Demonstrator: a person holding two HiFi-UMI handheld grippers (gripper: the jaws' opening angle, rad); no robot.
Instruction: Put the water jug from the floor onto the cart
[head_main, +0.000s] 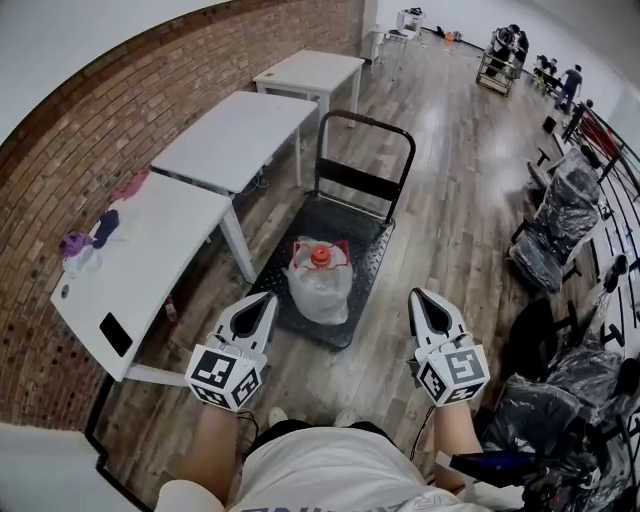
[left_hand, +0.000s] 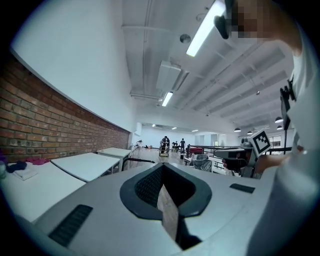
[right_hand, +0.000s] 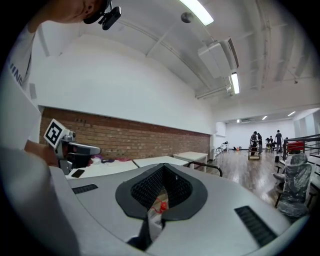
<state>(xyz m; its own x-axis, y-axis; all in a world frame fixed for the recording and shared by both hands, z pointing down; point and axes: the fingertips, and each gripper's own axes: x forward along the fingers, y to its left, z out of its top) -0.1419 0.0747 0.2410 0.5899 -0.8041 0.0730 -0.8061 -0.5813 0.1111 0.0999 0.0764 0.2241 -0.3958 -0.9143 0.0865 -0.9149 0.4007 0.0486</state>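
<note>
Cart (head_main: 365, 262) under water jug (head_main: 320, 285), ahead of fingers (head_main: 258, 312)

**Open floor on the right, desks on the left**

The cart (head_main: 372, 262) sits in the middle, and the water jug (head_main: 320, 285) stands on its near half. The far half is bare, but the tall handle (head_main: 365, 150) blocks the far end. A row of desks (head_main: 150, 260) fills the left side, and one desk leg is just beside the cart. On the right, the wood floor (head_main: 450, 230) is wide open up to the wrapped chairs (head_main: 560, 215). The room above the jug is open.
</note>
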